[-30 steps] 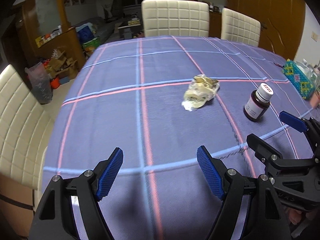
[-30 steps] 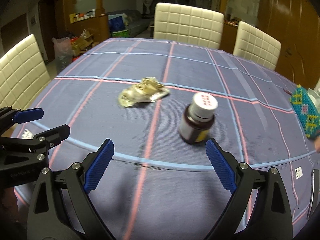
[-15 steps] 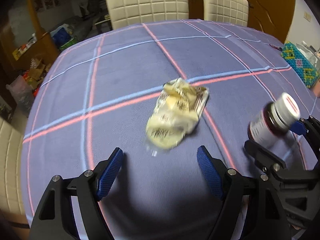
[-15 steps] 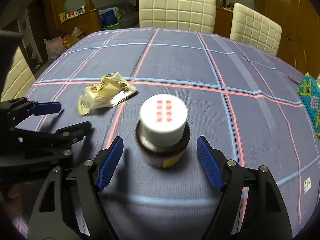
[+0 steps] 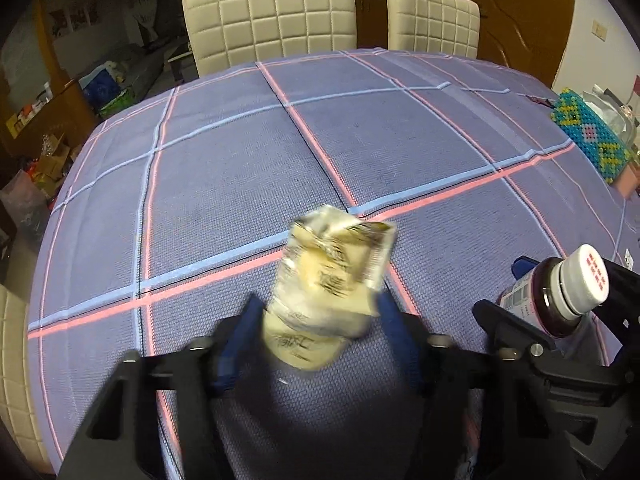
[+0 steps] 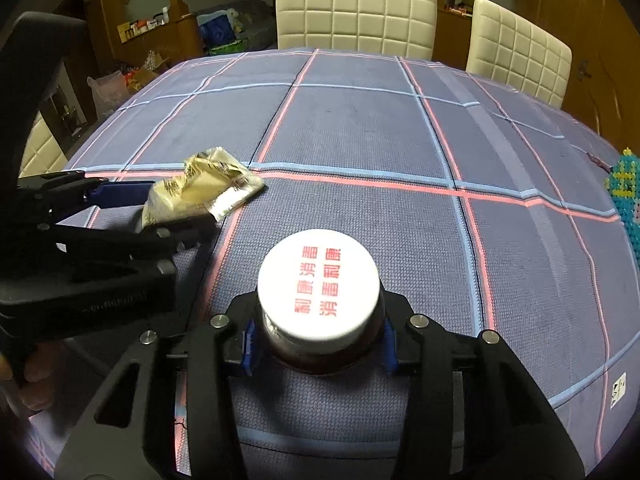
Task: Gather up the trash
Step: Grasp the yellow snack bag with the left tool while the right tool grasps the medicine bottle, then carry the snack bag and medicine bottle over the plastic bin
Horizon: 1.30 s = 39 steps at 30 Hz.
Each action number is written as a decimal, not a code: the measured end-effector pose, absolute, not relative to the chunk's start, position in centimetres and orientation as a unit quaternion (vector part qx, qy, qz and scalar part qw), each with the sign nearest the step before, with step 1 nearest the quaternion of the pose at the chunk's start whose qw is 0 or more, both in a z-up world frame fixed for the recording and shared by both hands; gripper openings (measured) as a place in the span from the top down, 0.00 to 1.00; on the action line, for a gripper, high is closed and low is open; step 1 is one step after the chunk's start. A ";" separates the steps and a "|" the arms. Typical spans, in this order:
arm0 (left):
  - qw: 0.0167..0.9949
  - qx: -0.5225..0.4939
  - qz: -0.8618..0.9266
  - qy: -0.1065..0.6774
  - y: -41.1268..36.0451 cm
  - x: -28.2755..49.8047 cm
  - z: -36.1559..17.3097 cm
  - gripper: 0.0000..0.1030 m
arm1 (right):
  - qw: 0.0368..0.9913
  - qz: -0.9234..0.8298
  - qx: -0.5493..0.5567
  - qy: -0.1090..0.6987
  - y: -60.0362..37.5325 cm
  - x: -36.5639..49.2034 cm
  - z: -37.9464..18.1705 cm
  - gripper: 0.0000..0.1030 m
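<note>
Left wrist view — wrapper: the crumpled wrapper sits between the two blue pads of the left gripper, its long axis running forward, away from the camera, so most of it sticks out past the tips.
Left wrist view — fingers: closed in on the near end of the wrapper; the picture is blurred, so how firm the hold is cannot be told.
Left wrist view — place: near edge of the desk, around the middle of that edge; whether the wrapper touches the cloth or is lifted is unclear.
Left wrist view — neighbour: the bottle shows to the right, tilted, between the fingers of the other gripper.

Right wrist view — bottle: the brown bottle with its white cap points cap-first toward the camera, held across its body by the right gripper.
Right wrist view — fingers: pressed on both sides of the bottle, gripping it.
Right wrist view — wrapper: it lies to the left of the bottle and a little further in, held at the tips of the left gripper.

Judgement — coming move: each piece is already in the hand nearer to it, so what matters next is likely carrying both off the desk; no bin is in view.
</note>
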<state>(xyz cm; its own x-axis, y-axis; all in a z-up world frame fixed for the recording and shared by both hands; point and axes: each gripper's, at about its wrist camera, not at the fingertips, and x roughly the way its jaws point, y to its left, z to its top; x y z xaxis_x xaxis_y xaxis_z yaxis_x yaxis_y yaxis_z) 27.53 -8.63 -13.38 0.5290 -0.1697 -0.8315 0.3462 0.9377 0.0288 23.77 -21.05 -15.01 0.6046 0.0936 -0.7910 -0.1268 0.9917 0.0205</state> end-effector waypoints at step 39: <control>0.897 0.000 0.009 0.442 9.9 13.6 -10.3 0.72 | 0.871 0.219 -0.119 0.423 -2.5 15.1 -11.2 0.55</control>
